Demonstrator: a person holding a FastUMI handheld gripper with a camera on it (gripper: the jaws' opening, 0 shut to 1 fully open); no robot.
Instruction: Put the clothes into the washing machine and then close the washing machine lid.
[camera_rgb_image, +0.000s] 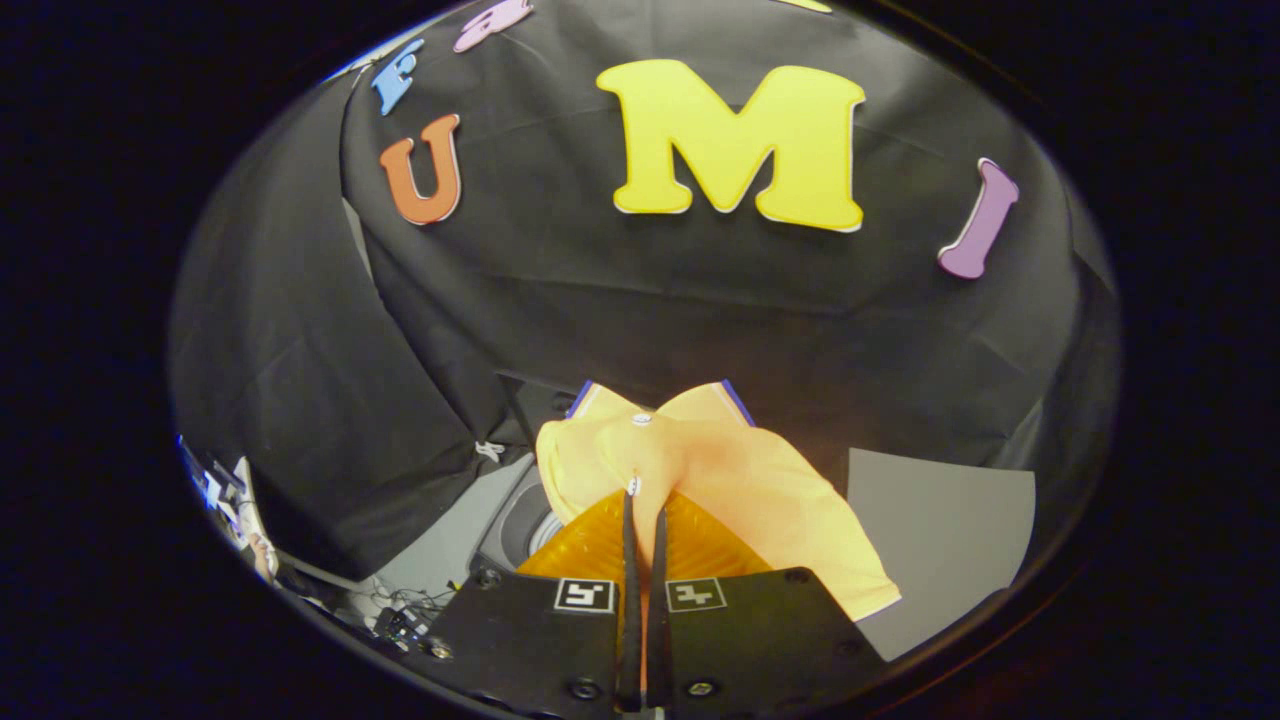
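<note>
Orange cloth, the garment (700, 470), hangs pinched between the tool (645, 500) fingers, which sit nearly together on a fold. Lifted, it dangles just above the washing machine (520, 525) opening (drum rim peeking beside it). Dropping it in and shutting the lid remain.

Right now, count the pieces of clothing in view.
1: a yellow shirt, pinched between the shut fingers and hanging just ahead of them, over the washing machine opening. More may lie hidden behind it.
</note>
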